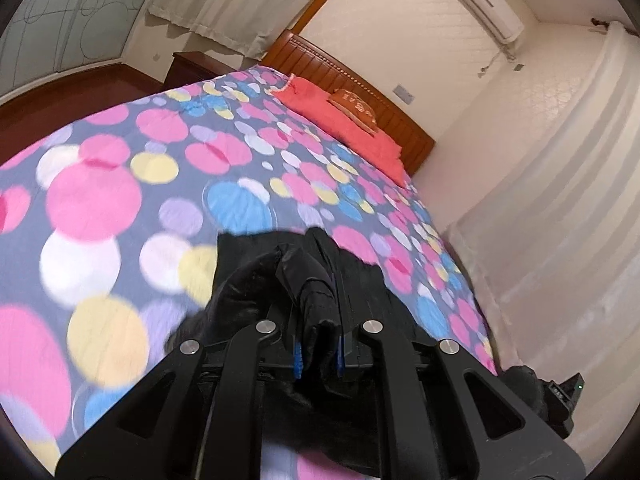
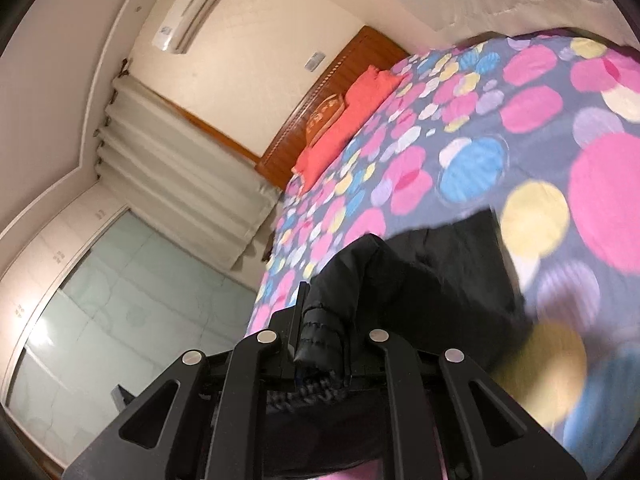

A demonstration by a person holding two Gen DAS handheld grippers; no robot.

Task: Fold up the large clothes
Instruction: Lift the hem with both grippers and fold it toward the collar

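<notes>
Both units are up over the bed with the grey quilt printed in pink, blue and yellow circles (image 1: 168, 152). My left hand-held gripper (image 1: 319, 350) is clamped on a bunched edge of the black padded garment (image 1: 308, 280); blue pads show either side of the pinched cloth. My right hand-held gripper (image 2: 320, 344) is likewise closed on a stitched, rolled hem of the same black garment (image 2: 420, 272). The garment hangs from both grips and drapes onto the quilt near the foot of the bed; its full outline is hidden and motion-blurred. I judge this as the lift-and-carry stage of a fold. The next move calls for keeping both corners level and taut, then laying the held edge down squarely. Coral pillows (image 1: 344, 120) lie well apart at the wooden headboard (image 1: 360, 80).
</notes>
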